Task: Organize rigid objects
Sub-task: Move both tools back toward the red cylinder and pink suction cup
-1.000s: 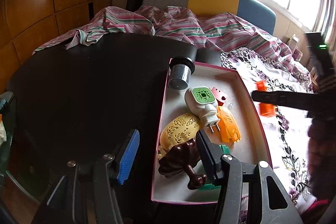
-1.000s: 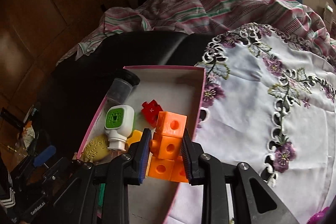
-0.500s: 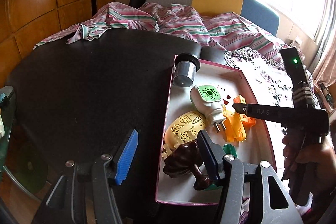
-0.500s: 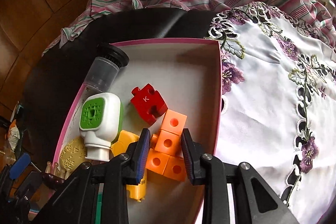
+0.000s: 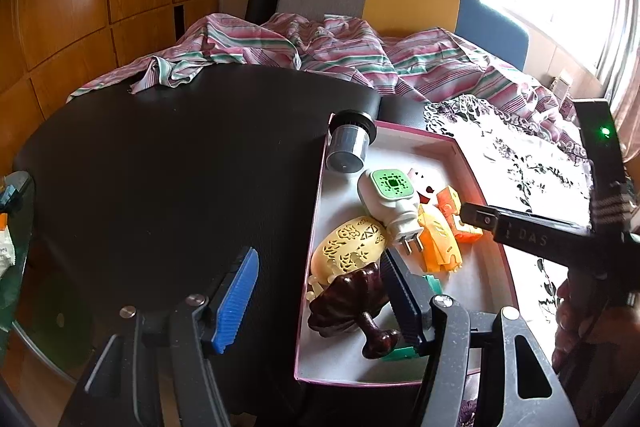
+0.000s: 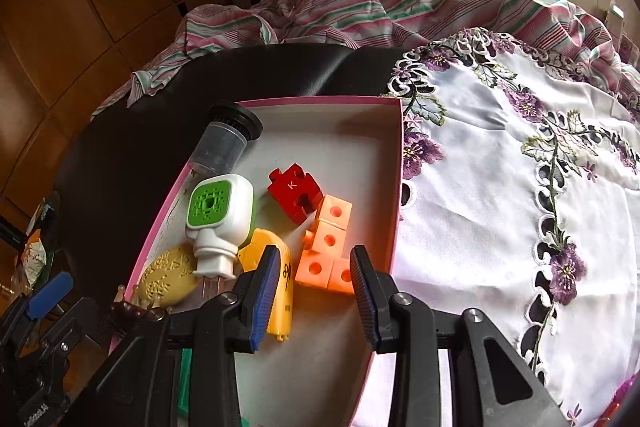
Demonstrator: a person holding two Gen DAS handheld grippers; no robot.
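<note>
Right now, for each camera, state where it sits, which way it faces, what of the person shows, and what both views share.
Left wrist: rides the left gripper, looking down and forward over the black table at the pink-rimmed cardboard box; its jaws are opening, straddling the box's left wall; a hand holding the right gripper shows at right.
Right wrist: rides the right gripper, looking down into the box; its jaws are opening, the orange linked cubes lying free just beyond them.
Shared: box, white-and-green plug-in device, cubes.

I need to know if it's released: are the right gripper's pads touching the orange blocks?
Apart. In the right wrist view the opening right gripper shows gaps between both pads and the orange blocks lying in the pink box.
</note>
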